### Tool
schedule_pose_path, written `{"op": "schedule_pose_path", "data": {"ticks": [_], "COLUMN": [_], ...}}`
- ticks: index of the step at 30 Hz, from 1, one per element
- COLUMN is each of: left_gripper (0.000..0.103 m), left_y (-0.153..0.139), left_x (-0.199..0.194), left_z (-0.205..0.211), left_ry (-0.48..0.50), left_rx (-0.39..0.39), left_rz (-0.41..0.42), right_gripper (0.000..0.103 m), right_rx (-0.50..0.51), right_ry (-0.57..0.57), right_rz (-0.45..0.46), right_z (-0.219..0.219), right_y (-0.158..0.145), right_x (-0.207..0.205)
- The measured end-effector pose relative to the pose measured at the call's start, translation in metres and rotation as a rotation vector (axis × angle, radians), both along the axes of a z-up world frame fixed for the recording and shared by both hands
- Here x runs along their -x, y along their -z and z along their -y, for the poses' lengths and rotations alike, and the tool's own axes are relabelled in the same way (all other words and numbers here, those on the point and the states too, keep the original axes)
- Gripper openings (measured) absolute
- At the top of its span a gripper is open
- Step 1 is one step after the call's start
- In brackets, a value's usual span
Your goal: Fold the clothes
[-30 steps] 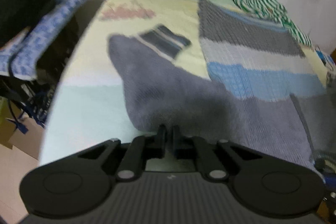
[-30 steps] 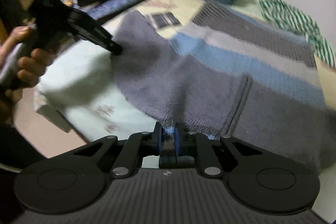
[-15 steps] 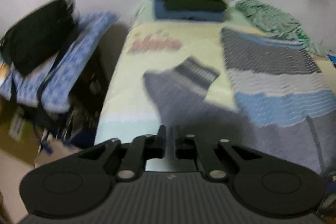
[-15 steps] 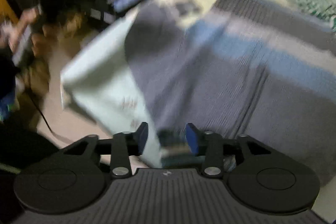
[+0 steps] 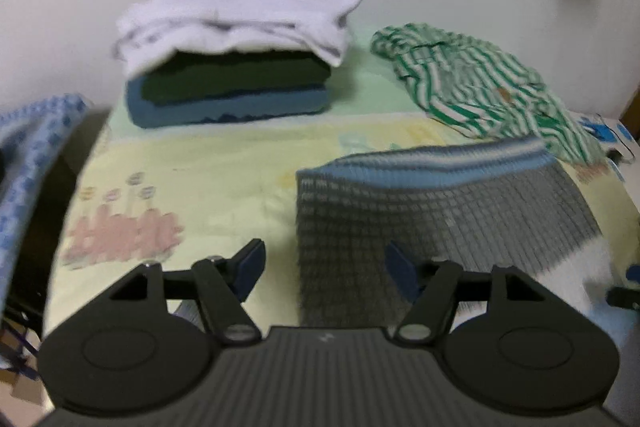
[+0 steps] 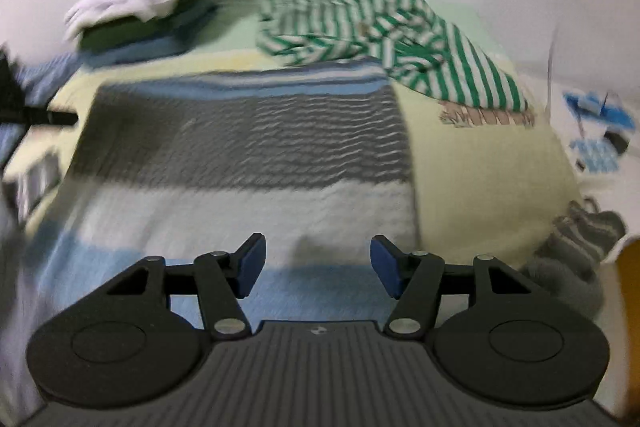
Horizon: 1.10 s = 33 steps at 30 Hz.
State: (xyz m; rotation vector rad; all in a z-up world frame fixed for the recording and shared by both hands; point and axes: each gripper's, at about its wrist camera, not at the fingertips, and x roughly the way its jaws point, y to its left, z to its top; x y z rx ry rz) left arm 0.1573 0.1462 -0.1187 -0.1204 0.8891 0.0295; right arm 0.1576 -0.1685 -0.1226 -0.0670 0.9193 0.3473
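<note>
1. Left gripper point(image 5: 322, 269) and right gripper point(image 6: 317, 264): jaws opening, wide, nothing pinched.
2. Striped sweater point(image 6: 248, 163) lies folded over on the bed sheet point(image 5: 224, 179), just released.
3. Judged next: regrip an edge for the next fold.

Striped sweater point(image 6: 240, 155) motion-blurred in both wrist views, knit rows smeared; its near end hidden under the gripper body. Folded pile point(image 5: 228, 67) soft, top white piece's pattern unreadable. Grey cuff point(image 6: 580, 239) cut by right edge. Blue-checked cloth point(image 5: 28, 155) cut off left.
</note>
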Motion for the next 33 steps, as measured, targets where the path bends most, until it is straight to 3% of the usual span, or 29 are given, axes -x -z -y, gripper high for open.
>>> {"op": "schedule_pose_path", "data": {"ticks": [2,4,6,7,8,9,12,13,16,17,19,22,24,25,28,29,31,33], "left_gripper": [0.080,0.080,0.072,0.049,0.015,0.010,0.012,0.019,0.048,0.070,0.083,0.081,0.066,0.045,0.035,0.027,0.027,0.028], "left_y": [0.012,0.021,0.026,0.027,0.027,0.028,0.024,0.025,0.032,0.036,0.042,0.042,0.038,0.035,0.028,0.027,0.028,0.030], "left_x": [-0.023,-0.038,-0.050,-0.053,-0.057,-0.060,-0.065,-0.067,-0.071,-0.070,-0.065,-0.059,-0.060,-0.061,-0.073,-0.077,-0.082,-0.079], "left_z": [-0.001,-0.001,0.003,0.008,0.012,0.017,0.021,0.018,0.007,0.005,0.004,0.001,-0.008,-0.013,-0.016,-0.012,0.001,0.006], "left_ry": [-0.020,-0.029,-0.012,-0.005,0.002,0.009,-0.048,-0.084,-0.178,-0.195,-0.210,-0.248,-0.297,-0.321,-0.287,-0.276,-0.277,-0.284], "left_rx": [0.014,0.030,0.049,0.035,0.022,0.009,-0.043,-0.058,-0.112,-0.137,-0.199,-0.294,-0.318,-0.330,-0.265,-0.281,-0.410,-0.477], "left_rz": [-0.025,-0.048,-0.074,-0.076,-0.079,-0.081,-0.044,-0.044,-0.047,-0.052,-0.046,-0.033,-0.029,-0.028,-0.029,-0.032,-0.044,-0.053], "right_gripper": [0.061,0.062,0.062,0.062,0.062,0.061,0.061,0.061,0.062,0.063,0.066,0.066,0.066,0.066,0.066,0.066,0.067,0.067], "right_rx": [-0.020,-0.036,-0.046,-0.054,-0.063,-0.072,-0.097,-0.106,-0.121,-0.122,-0.114,-0.090,-0.081,-0.080,-0.067,-0.047,-0.009,0.019], "right_ry": [0.001,-0.003,-0.030,-0.041,-0.050,-0.055,-0.053,-0.053,-0.065,-0.075,-0.097,-0.126,-0.122,-0.121,-0.117,-0.111,-0.089,-0.048], "right_rz": [-0.016,-0.030,-0.034,-0.036,-0.035,-0.034,-0.021,-0.017,-0.009,-0.011,0.004,0.028,0.033,0.037,0.077,0.102,0.150,0.176], "right_z": [0.005,0.009,0.010,0.012,0.014,0.015,0.019,0.020,0.018,0.017,0.015,0.014,0.015,0.015,0.006,0.000,-0.011,-0.020], "right_y": [0.004,0.008,0.012,0.014,0.016,0.017,0.020,0.021,0.027,0.029,0.031,0.032,0.035,0.036,0.040,0.042,0.046,0.047], "right_x": [-0.017,-0.032,-0.044,-0.050,-0.056,-0.062,-0.078,-0.083,-0.092,-0.093,-0.092,-0.093,-0.098,-0.102,-0.119,-0.125,-0.137,-0.150]}}
